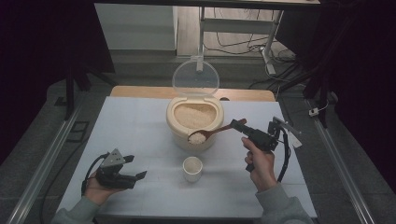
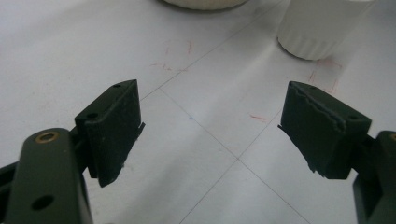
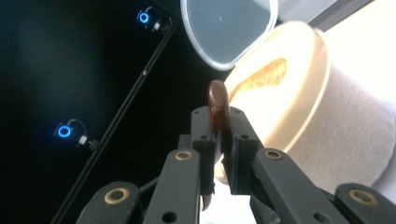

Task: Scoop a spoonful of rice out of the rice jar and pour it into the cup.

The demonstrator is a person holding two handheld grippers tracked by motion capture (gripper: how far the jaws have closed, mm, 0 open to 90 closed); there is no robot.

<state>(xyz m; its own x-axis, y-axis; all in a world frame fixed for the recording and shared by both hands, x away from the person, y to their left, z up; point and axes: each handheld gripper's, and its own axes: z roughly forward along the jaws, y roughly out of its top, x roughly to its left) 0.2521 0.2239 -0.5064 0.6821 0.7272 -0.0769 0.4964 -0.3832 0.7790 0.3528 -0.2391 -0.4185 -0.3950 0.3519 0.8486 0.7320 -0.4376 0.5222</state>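
Note:
A cream rice container (image 1: 194, 122) stands at the table's middle, its clear lid (image 1: 195, 78) tipped up behind it. My right gripper (image 1: 239, 125) is shut on the handle of a wooden spoon (image 1: 211, 133), whose bowl carries white rice just in front of the container and above the table. In the right gripper view the spoon handle (image 3: 217, 105) sits clamped between the jaws, with the container (image 3: 299, 121) to the right. A small white cup (image 1: 192, 168) stands below the spoon. My left gripper (image 1: 136, 176) rests open at the front left, empty, with the cup (image 2: 320, 25) ahead.
The white table (image 1: 140, 140) has thin grid lines and faint red marks (image 2: 259, 117). A wooden board (image 1: 140, 92) lies along its far edge. Dark stands and cables surround the table, and metal rails run down both sides.

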